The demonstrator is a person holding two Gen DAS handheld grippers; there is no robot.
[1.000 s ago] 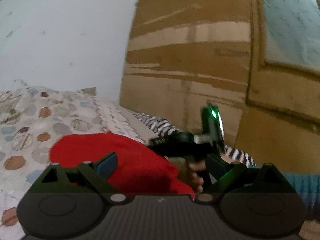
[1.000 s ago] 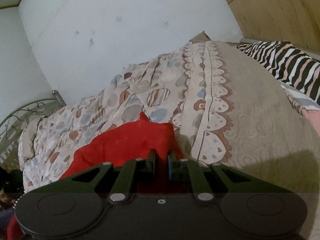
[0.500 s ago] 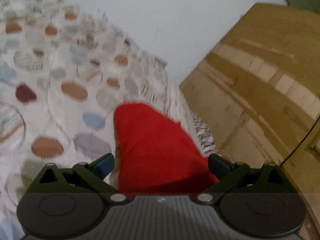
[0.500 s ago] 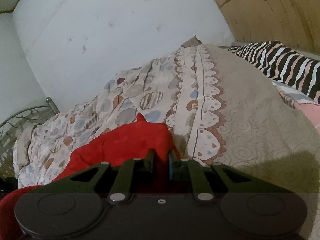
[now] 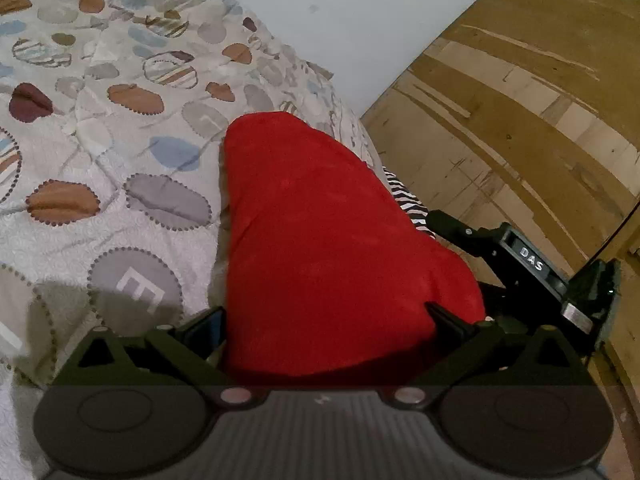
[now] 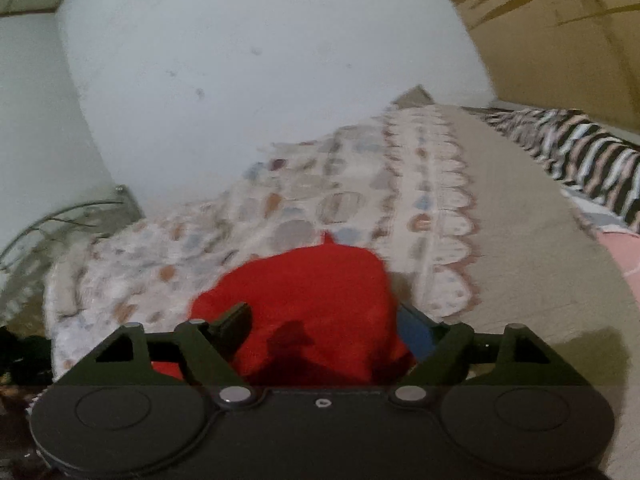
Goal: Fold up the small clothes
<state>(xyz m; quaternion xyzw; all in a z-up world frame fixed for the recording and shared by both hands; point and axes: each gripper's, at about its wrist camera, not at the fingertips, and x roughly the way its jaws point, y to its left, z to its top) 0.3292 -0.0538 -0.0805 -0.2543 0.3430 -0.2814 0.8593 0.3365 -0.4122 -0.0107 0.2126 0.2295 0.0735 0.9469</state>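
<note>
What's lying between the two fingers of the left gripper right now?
The red garment, resting on the patterned bedspread, fills the gap of the open left gripper; the left wrist view shows it.

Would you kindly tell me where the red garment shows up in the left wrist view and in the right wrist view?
Left wrist view: the red garment fills the centre, running from mid-frame down between the open fingers.
Right wrist view: the red garment sits at lower centre, just ahead of the fingers.
Shared landmark: the patterned bedspread it lies on; the zebra-striped fabric lies to the right.
</note>
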